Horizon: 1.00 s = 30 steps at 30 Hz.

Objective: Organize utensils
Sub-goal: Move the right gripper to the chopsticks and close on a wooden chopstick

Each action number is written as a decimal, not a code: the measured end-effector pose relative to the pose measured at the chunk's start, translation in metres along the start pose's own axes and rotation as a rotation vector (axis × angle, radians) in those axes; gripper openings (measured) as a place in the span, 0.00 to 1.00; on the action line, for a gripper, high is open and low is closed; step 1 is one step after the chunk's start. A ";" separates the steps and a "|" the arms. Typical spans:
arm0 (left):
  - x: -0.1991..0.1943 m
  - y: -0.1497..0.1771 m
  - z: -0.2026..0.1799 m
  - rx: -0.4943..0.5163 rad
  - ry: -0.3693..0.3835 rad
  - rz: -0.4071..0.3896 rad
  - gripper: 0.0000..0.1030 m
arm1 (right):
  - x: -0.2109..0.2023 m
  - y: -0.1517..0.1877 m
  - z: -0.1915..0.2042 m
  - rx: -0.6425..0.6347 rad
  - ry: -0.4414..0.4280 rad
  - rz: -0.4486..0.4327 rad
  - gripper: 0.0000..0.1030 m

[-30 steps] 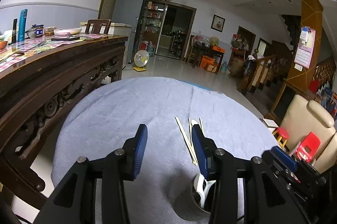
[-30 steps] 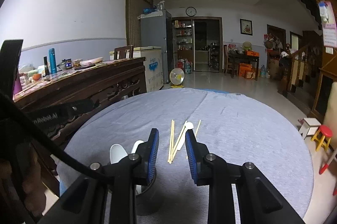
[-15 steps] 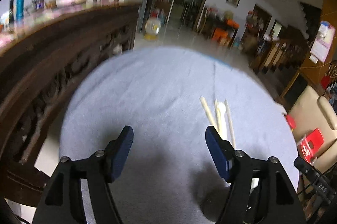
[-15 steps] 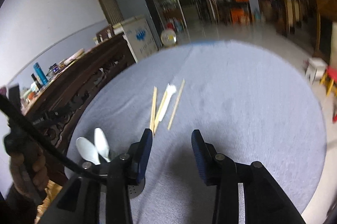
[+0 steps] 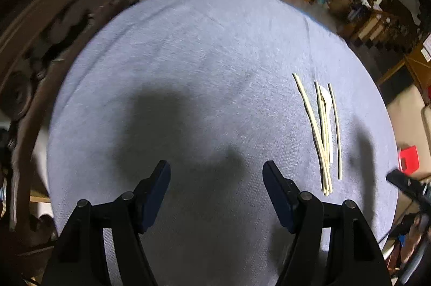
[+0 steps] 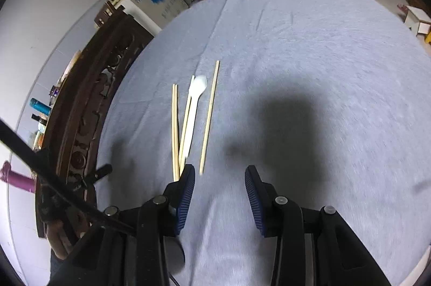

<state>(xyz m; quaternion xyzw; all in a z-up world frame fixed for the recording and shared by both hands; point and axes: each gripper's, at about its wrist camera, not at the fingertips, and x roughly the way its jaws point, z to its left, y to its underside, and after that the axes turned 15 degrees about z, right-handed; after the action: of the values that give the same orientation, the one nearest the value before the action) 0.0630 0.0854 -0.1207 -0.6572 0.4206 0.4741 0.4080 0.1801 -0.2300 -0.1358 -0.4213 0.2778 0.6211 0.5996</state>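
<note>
- My left gripper is wide open and holds nothing. A moment ago its jaws were closer together, so it has let them spread.
- It has also tipped down. Before, it looked out across the room. Now it looks right at the grey cloth surface.
- The chopsticks lie to the right of my left gripper, a little ahead of it, not touching it.
- There are four chopsticks, I think. Some cross each other near the close end, and one lies a bit apart on the far right.
- The white spoon lies in among the chopsticks, touching them, with its bowl at the far end.
- My right gripper is open too, with nothing in it. Its jaws have also spread since a moment ago.
- It has tipped down and come closer to the chopsticks. Now their near ends sit just ahead of its left jaw, almost touching it.
- One second ago I could see a cup with white spoons in it near my grippers. I cannot see that cup now.
- I think this means I am getting ready to pick something up. My right gripper is the closest, so it may go first.
- The sticks are thin and lie flat, so they may be hard to pinch and could roll.
</note>
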 end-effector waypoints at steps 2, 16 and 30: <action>0.006 -0.011 -0.005 0.011 0.012 0.026 0.69 | 0.008 -0.023 0.002 0.009 -0.006 0.037 0.41; 0.025 -0.060 -0.023 0.040 0.030 0.103 0.69 | 0.076 -0.169 0.041 0.001 0.158 0.196 0.37; 0.029 -0.103 -0.047 0.058 0.025 0.134 0.69 | 0.124 -0.208 0.061 -0.073 0.370 0.316 0.05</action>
<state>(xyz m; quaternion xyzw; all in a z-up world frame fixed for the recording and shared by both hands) 0.1787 0.0692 -0.1244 -0.6213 0.4821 0.4799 0.3890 0.3810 -0.0885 -0.1791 -0.5005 0.4226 0.6292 0.4183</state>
